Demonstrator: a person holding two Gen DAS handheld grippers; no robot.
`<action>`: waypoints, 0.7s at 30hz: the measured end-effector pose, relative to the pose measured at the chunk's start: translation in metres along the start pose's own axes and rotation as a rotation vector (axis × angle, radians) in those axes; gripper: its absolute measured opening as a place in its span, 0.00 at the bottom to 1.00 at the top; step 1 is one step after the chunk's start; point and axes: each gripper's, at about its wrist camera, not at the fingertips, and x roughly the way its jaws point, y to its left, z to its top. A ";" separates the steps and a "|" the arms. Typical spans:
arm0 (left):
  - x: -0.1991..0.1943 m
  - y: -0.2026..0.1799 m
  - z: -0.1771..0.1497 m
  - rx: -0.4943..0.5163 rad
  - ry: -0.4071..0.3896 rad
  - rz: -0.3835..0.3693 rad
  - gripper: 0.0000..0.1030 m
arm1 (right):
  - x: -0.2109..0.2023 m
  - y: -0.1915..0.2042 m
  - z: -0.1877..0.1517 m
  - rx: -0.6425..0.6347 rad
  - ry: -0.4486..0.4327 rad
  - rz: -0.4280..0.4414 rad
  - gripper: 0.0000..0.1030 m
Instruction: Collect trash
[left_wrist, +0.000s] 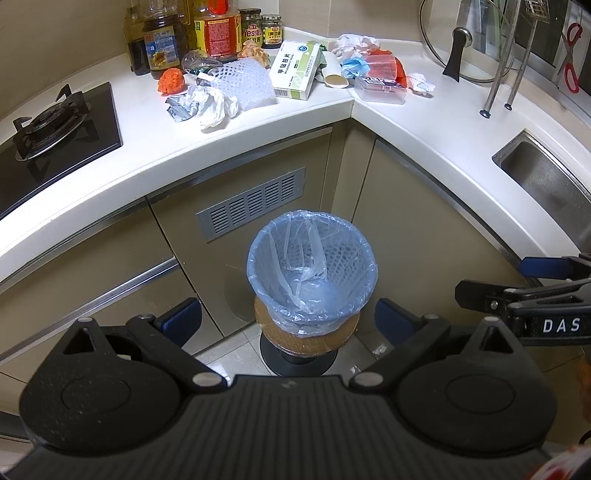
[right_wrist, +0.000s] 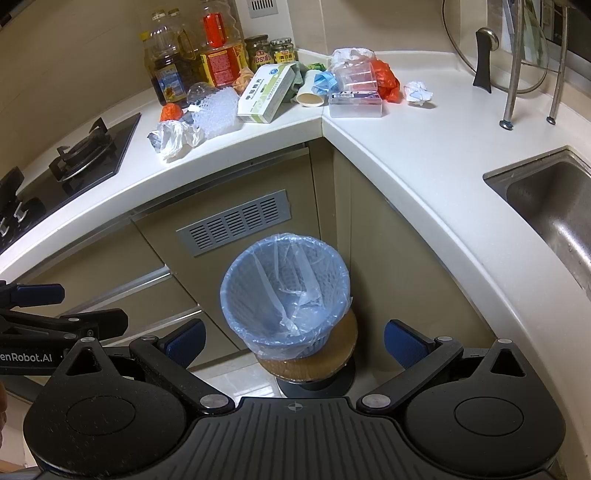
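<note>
While both grippers hang over the floor, left gripper and right gripper each have fingers spread, holding nothing; lined bin sits on a stool between them; trash pile lies on counter corner

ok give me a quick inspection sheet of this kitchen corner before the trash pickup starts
surface: white corner countertop, bare along its front edge.
job's things: lined bin on a round stool, nothing seen in it; trash at the back: crumpled white plastic, foam net, medicine box, paper cup, clear container, red bag, paper wad.
clutter: oil bottles and jars behind the trash.
grippers: left gripper open, holding nothing; right gripper open, holding nothing.
cables: nothing seen.
surroundings: gas hob, sink, glass lid on rack.
</note>
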 end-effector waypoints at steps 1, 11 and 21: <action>0.000 0.000 0.000 0.000 0.000 0.000 0.97 | 0.000 0.000 0.000 0.000 0.000 -0.001 1.00; 0.000 0.000 0.000 0.000 0.000 0.000 0.97 | 0.000 0.000 0.000 0.001 -0.001 -0.001 1.00; 0.000 0.000 0.000 -0.001 -0.001 0.000 0.97 | -0.001 -0.004 0.005 0.001 0.000 0.000 1.00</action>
